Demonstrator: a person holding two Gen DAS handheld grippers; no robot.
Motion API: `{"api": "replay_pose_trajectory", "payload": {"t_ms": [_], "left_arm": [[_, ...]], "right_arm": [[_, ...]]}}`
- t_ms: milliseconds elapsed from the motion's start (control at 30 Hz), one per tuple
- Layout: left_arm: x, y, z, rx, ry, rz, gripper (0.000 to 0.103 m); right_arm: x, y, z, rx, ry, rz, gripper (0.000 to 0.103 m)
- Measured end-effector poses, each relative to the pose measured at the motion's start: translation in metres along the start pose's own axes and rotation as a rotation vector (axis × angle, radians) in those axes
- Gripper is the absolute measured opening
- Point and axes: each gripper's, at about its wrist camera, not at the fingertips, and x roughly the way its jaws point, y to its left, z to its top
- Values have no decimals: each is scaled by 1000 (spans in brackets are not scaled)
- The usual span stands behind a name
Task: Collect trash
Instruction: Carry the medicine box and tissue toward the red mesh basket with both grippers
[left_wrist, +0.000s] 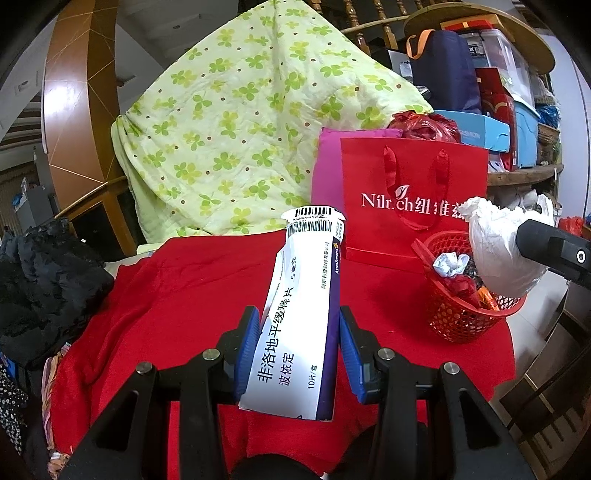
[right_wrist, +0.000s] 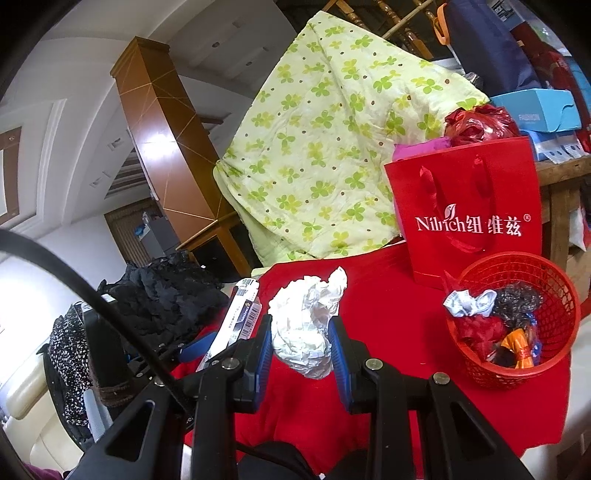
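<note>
Between the blue pads of the left gripper (left_wrist: 297, 354) stands an empty medicine box (left_wrist: 301, 314), clamped low, its long axis running away from the camera and tilted up. Closest to the bin, the right gripper (right_wrist: 301, 343) pinches a crumpled white paper wad (right_wrist: 306, 328). Farther off, right of both hands on the red cloth (right_wrist: 388, 317), sits the red mesh trash basket (right_wrist: 517, 317), part filled; I judge the right hand goes first.
</note>
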Motion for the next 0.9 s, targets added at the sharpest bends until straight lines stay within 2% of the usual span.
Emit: {"api": "replay_pose_trajectory", "payload": {"t_ms": [900], "left_arm": [[10,-30,1,51,23,-35,45]], "right_arm": [[-15,-24,-2,39,-9,-33,32]]}}
